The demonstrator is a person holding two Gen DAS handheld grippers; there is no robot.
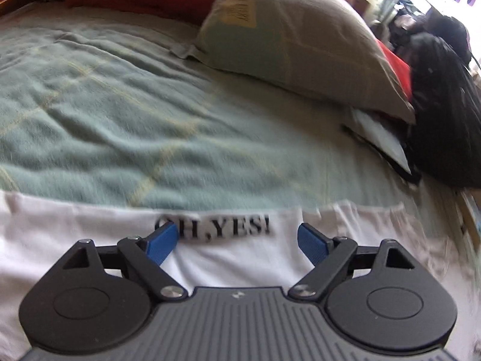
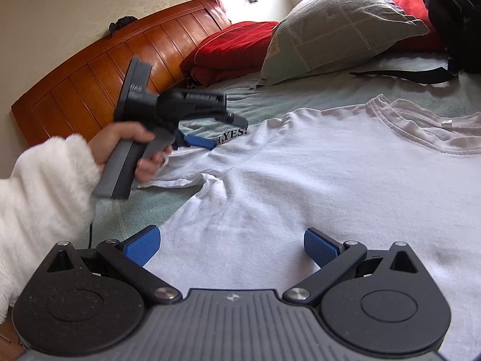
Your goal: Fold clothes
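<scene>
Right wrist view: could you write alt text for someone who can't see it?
A white T-shirt lies spread flat on a green bedspread, with the right tool open just above it. A hand in a fluffy white sleeve holds the left tool at the shirt's printed sleeve.

white tee [image 2: 300, 180] flat, both grippers open

The white T-shirt [image 1: 240, 258] lies motion-blurred, its lower part hidden behind the left tool [image 1: 237, 240].
</scene>
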